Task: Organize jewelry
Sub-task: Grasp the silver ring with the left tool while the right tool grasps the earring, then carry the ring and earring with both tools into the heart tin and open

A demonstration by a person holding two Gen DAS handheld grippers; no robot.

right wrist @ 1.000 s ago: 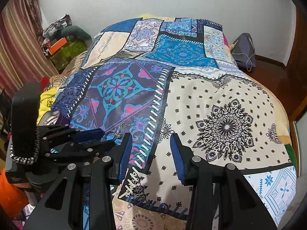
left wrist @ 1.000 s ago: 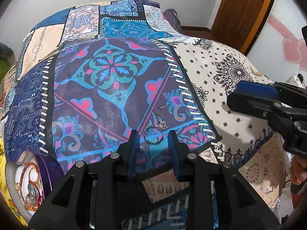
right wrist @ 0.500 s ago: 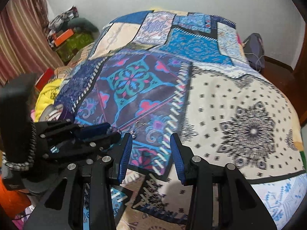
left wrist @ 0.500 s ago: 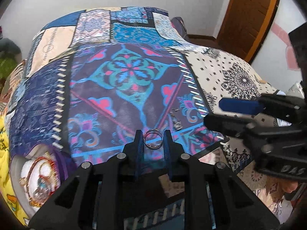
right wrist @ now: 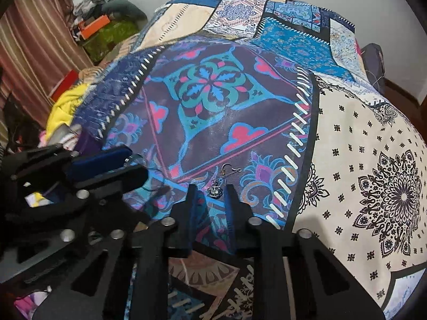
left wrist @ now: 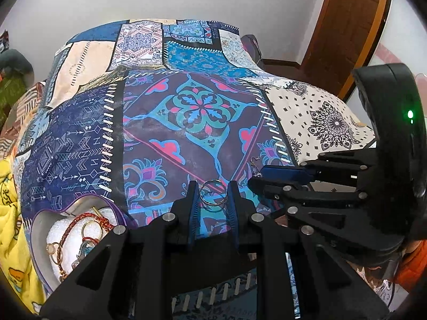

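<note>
Bedspread point(left wrist: 186, 133): covers the bed. Ring point(left wrist: 213, 192): between the left gripper point(left wrist: 212, 200) fingers. Earring point(right wrist: 217, 186): on the bedspread, right of the ring, between the right gripper point(right wrist: 210, 200) fingertips. Jewelry box point(left wrist: 40, 229): at the bedspread's near-left edge, holding bracelets point(left wrist: 80, 229).

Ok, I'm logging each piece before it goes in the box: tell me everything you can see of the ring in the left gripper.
The ring is a plain thin hoop of silvery, shiny metal, with no stone or setting visible. It sits between the left gripper's two blue-padded fingers, which are closed against its sides. Its open centre faces the camera, tilted slightly, and the patterned bedspread shows through it. Whether it is lifted clear of the bedspread cannot be told.
</note>
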